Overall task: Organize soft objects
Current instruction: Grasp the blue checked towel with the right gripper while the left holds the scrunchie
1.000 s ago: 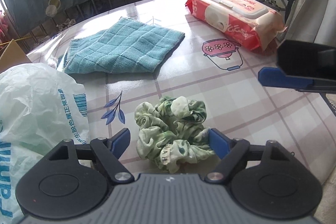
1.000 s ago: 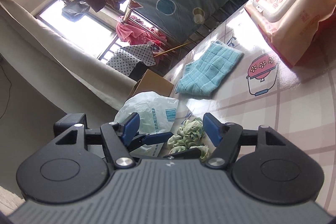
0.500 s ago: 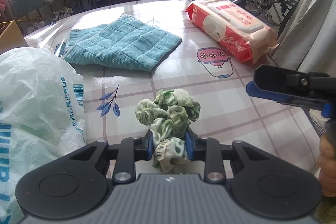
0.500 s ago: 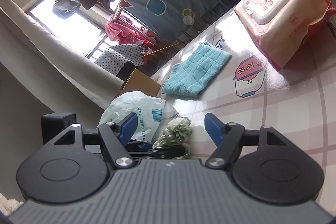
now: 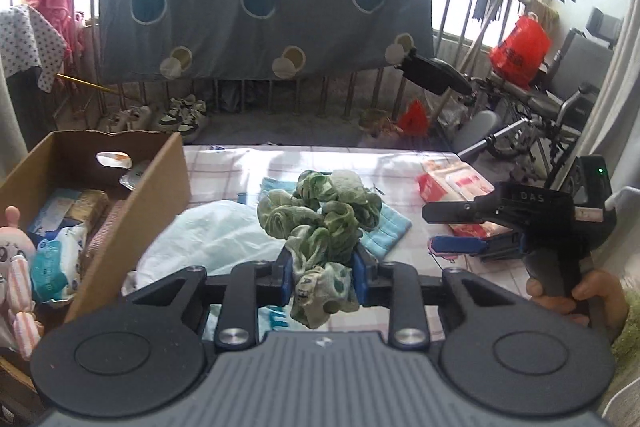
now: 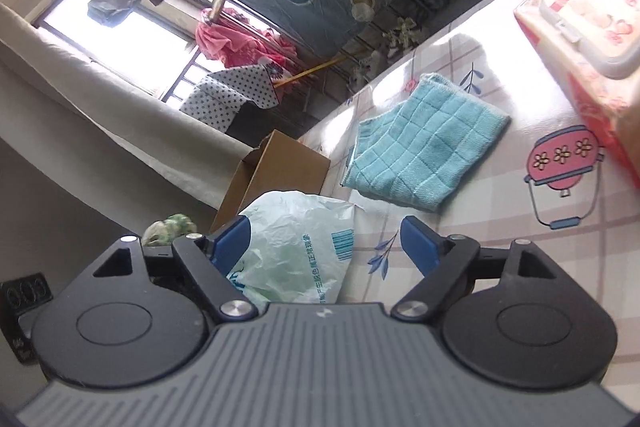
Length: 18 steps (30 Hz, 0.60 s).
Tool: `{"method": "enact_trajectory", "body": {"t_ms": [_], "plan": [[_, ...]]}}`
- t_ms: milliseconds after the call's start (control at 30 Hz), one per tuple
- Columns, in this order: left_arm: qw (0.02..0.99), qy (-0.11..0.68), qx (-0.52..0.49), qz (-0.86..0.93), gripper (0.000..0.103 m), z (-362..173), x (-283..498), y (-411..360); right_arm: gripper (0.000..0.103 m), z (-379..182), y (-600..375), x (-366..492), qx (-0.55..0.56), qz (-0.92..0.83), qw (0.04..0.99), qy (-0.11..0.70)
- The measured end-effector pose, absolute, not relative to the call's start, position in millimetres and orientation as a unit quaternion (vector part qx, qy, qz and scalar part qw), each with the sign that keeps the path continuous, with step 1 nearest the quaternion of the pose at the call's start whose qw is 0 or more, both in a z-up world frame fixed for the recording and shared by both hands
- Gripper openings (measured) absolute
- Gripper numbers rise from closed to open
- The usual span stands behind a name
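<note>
Green-and-white fabric scrunchie pinched between the blue pads of the left gripper, jaws drawn narrow onto the cloth; its ruffles bulge above the fingers and a labelled tail hangs below. It rides clear of the checked tablecloth, in the air above the white plastic bag. Judged reason for the carry: the open cardboard box stands at the table's left edge, already holding packets and a plush toy, so it is likely the drop point.

Right gripper stands with jaws wide and has just been opening further; nothing is pressed between its pads, though the plastic bag lies under the gap. Probably being readied for the bag or the blue checked cloth.

Left wrist view alone shows the box's inside, the grip on the scrunchie, and the right gripper from outside with a hand on its handle. Right wrist view alone shows the cloth whole and flat, the wet-wipes pack lid up, the bag's barcode; of the scrunchie, only a sliver past its left finger
</note>
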<state>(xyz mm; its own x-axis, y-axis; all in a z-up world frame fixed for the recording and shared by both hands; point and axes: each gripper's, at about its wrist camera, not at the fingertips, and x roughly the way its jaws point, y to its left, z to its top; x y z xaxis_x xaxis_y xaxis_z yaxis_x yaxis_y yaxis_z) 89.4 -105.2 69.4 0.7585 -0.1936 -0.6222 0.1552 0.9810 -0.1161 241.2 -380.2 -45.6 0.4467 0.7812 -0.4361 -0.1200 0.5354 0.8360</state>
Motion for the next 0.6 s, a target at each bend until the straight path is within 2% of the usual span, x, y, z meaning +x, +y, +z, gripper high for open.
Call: {"method": "enact_trajectory", "body": {"t_ms": [100,167,267,467,600], "plan": [[0.938,0.332,-0.053,-0.080,0.030,69.3,91.3,-82.3,0.086,-36.8,-348.7,277.1,0.311,0.299,0.782,0.451],[0.938,0.333,-0.064,-0.071,0.030,66.0,93.1,-69.3,0.095,-32.8,-325.6,300.5,0.219,0.289,0.818,0.446],[0.937,0.336,-0.079,-0.058,0.030,58.8,98.4,-49.1,0.102,-42.8,-299.6,333.6,0.125,0.270,0.844,0.447],[0.937,0.337,-0.090,-0.029,0.030,47.8,110.5,-16.5,0.102,-92.8,-271.3,386.2,0.102,0.191,0.835,0.505],[0.936,0.337,-0.098,-0.019,0.030,42.0,117.5,0.4,0.102,-106.4,-246.0,386.1,0.045,0.181,0.846,0.500]]}}
